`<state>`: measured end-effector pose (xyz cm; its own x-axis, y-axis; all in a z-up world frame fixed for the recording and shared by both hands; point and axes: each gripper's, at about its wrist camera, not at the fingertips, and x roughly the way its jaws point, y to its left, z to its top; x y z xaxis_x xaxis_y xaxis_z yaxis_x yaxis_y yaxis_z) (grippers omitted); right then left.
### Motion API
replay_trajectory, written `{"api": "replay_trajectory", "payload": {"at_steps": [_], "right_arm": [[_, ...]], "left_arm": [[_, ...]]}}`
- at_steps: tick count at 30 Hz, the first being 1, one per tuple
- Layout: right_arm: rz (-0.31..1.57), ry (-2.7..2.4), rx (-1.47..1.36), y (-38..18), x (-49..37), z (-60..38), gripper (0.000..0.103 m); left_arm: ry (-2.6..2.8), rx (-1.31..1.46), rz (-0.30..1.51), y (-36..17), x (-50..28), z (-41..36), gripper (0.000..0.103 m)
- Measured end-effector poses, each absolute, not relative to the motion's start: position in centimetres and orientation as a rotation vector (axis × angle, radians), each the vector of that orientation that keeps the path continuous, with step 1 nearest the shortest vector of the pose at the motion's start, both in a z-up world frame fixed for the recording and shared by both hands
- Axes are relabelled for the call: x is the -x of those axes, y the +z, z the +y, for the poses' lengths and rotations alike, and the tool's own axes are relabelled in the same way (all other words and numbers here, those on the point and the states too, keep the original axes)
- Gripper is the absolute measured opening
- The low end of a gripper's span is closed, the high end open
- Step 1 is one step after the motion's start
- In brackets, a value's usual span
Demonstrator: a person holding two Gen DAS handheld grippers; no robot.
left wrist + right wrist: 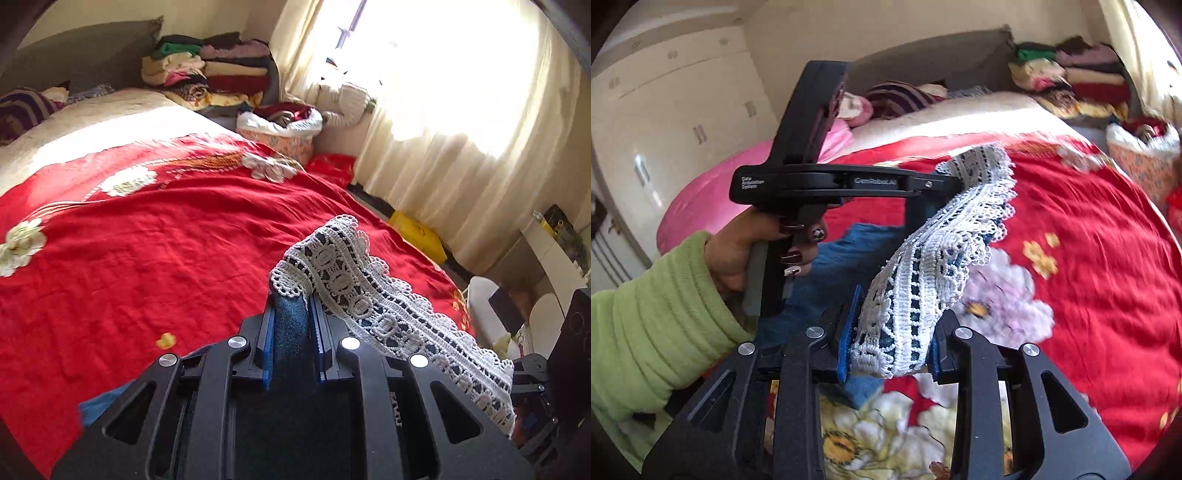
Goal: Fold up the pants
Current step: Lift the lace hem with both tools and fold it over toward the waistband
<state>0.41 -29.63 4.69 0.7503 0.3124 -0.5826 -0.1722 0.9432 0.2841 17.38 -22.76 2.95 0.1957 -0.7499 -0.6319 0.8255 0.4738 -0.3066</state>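
Observation:
The pants are blue denim with a wide white crochet lace hem. In the left wrist view my left gripper is shut on the denim edge just under the lace, which drapes off to the right over one finger. In the right wrist view my right gripper is shut on the same lace hem, bunched between its blue pads. The lace band stretches up to the left gripper, held by a hand with a green sleeve. Blue denim hangs below, above the red flowered bedspread.
The red bedspread covers the bed. Folded clothes are stacked at the far corner by the headboard, beside a fabric basket. Curtains and a yellow box stand right of the bed. White wardrobes line the left wall.

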Motion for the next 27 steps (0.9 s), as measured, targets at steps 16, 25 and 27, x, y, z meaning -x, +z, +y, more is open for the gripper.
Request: {"api": "replay_trajectory", "payload": {"at_steps": [16, 25, 27], "right_arm": [[0.759, 0.408, 0.361, -0.4, -1.6, -13.6, 0.033], [0.686, 0.374, 0.422, -0.4, 0.3, -12.2, 0.050], [0.680, 0.382, 0.428, -0.3, 0.8, -11.6, 0.049]], "left_arm": [[-0.750, 0.398, 0.982, -2.1, -20.5, -2.6, 0.048], [-0.780, 0.646, 1.059, -4.6, -19.9, -0.6, 0.069], [-0.782, 0.668, 1.058, -4.6, -19.7, -0.9, 0.072]]}}
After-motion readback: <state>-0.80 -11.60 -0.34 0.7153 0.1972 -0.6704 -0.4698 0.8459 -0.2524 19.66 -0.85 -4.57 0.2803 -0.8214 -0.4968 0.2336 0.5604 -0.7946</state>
